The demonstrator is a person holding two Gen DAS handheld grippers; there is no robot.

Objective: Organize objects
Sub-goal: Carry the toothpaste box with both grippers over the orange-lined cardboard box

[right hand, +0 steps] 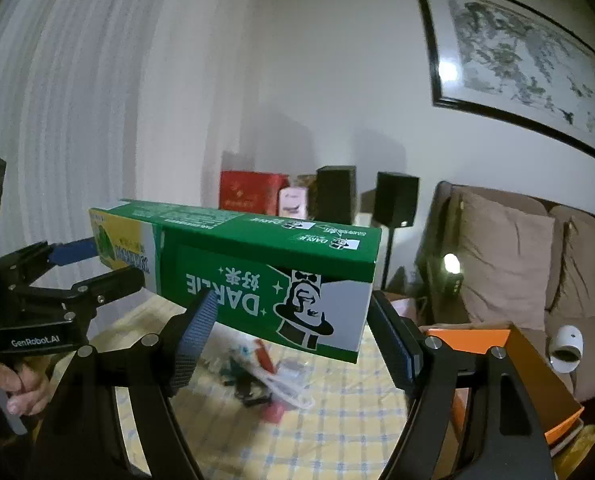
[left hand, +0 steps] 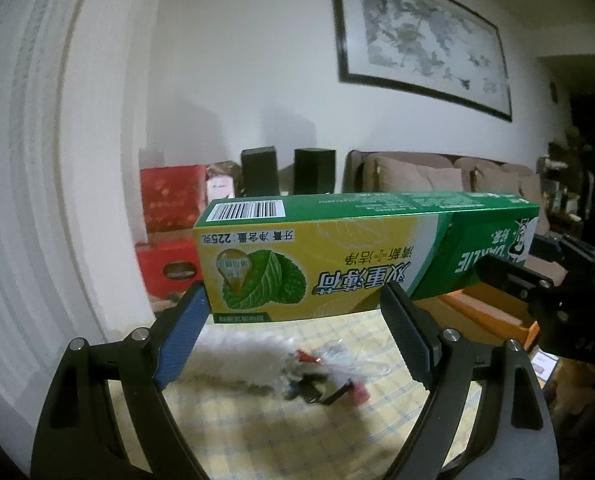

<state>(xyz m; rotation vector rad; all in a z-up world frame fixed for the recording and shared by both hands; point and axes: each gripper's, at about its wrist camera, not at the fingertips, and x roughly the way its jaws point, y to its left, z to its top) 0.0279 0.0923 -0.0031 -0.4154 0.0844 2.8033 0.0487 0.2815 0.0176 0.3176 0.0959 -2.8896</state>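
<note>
A long green and yellow toothpaste box [left hand: 337, 256] hangs level above a yellow checked tablecloth [left hand: 257, 420], carried at both ends. My left gripper [left hand: 293, 296] is shut on its yellow end, one pad behind the box and one on its front face. In the right wrist view the same box [right hand: 265, 280] shows its green and white end, and my right gripper [right hand: 293, 304] is shut on that end. Each gripper appears in the other's view: the right gripper [left hand: 537, 276] at the right edge, the left gripper [right hand: 77, 276] at the left with a hand [right hand: 13, 384] on its handle.
An open orange box [right hand: 537, 364] stands at the table's right side. Small cluttered items and plastic wrap [left hand: 317, 376] lie on the cloth under the box. Behind are red cartons [left hand: 169, 200], two black speakers [left hand: 285, 176], a brown sofa [right hand: 517, 260] and a white round device [right hand: 565, 348].
</note>
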